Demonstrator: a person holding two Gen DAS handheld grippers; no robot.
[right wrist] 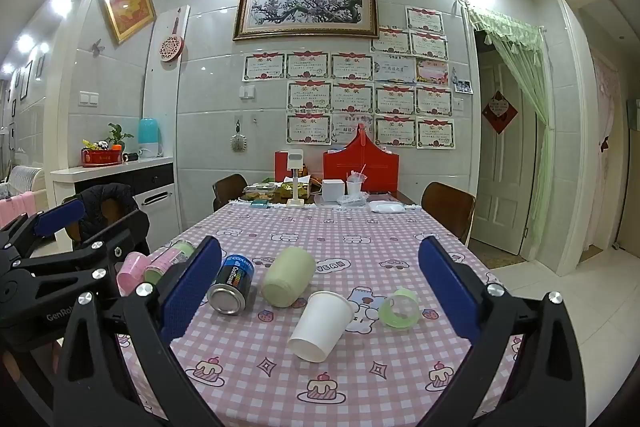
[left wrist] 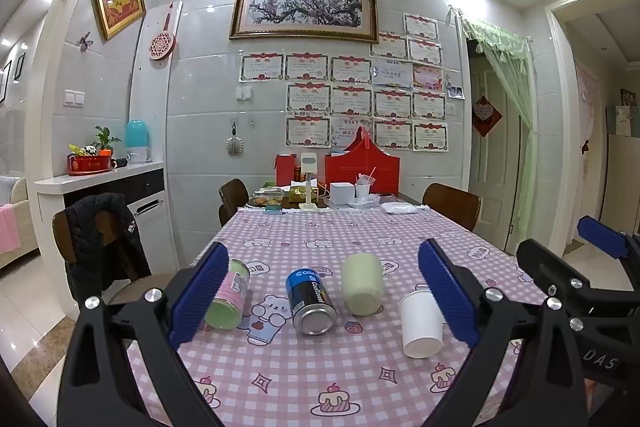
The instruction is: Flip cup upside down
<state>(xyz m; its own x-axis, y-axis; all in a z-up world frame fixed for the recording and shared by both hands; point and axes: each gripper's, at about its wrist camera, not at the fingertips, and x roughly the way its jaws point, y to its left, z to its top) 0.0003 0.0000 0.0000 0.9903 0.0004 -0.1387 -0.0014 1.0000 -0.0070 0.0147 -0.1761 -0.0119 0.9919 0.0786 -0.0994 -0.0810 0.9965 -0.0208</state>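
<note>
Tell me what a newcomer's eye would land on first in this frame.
Probably the row of containers lying on their sides on the pink checked tablecloth: a white paper cup nearest, a pale green cup behind it, a blue CoolPower can to the left and a small clear green cup to the right. Both the left gripper and the right gripper hang open, holding nothing. A framed blossom picture dominates the far wall.

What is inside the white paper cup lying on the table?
The white paper cup lies on its side, base toward both cameras and mouth facing away, so its inside is hidden.
</note>
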